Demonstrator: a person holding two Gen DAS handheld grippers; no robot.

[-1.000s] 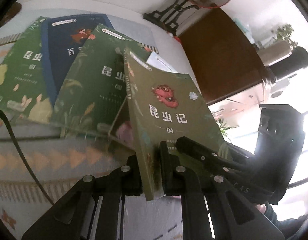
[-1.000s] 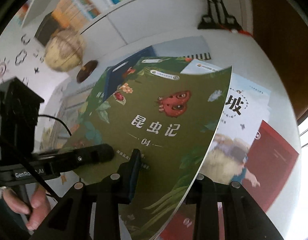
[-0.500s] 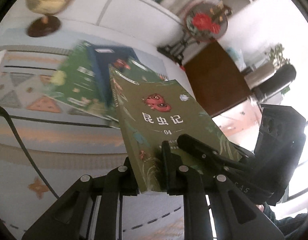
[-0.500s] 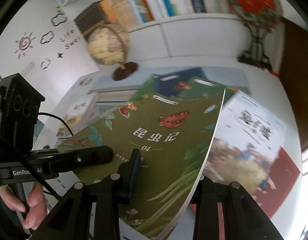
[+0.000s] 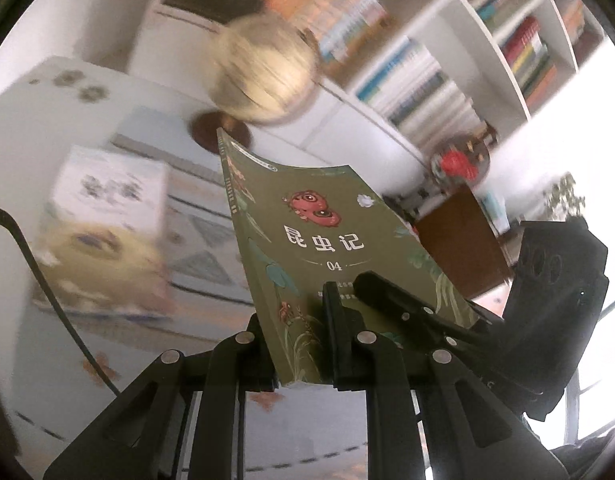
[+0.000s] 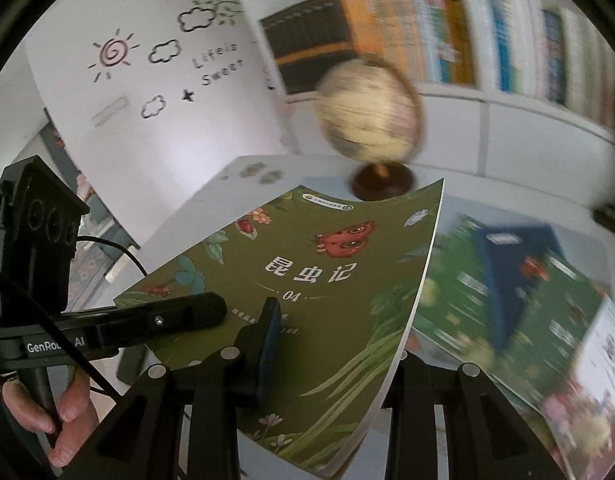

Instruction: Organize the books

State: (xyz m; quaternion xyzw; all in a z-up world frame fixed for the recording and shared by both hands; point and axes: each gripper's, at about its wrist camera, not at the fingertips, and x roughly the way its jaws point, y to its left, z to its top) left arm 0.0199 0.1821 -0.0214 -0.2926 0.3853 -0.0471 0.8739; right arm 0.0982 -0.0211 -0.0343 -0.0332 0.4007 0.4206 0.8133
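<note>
Both tools clamp one olive-green paperback marked 04 (image 5: 327, 248), held in the air above the tabletop (image 6: 243, 184): the left gripper (image 5: 303, 344) pinches its spine edge and the right gripper (image 6: 327, 344) grips its lower edge. A globe (image 6: 367, 116) stands at the tabletop's far edge, and blurred green and blue books (image 6: 515, 280) lie on the surface at the right.

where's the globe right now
The globe stands at the table's far edge before the bookshelf, top centre in both wrist views, just beyond the held green book.

Daylight is glaring white at the right edge; the globe (image 5: 263, 76) and shelves (image 6: 487, 36) are smearing with motion blur, edges bending.
</note>
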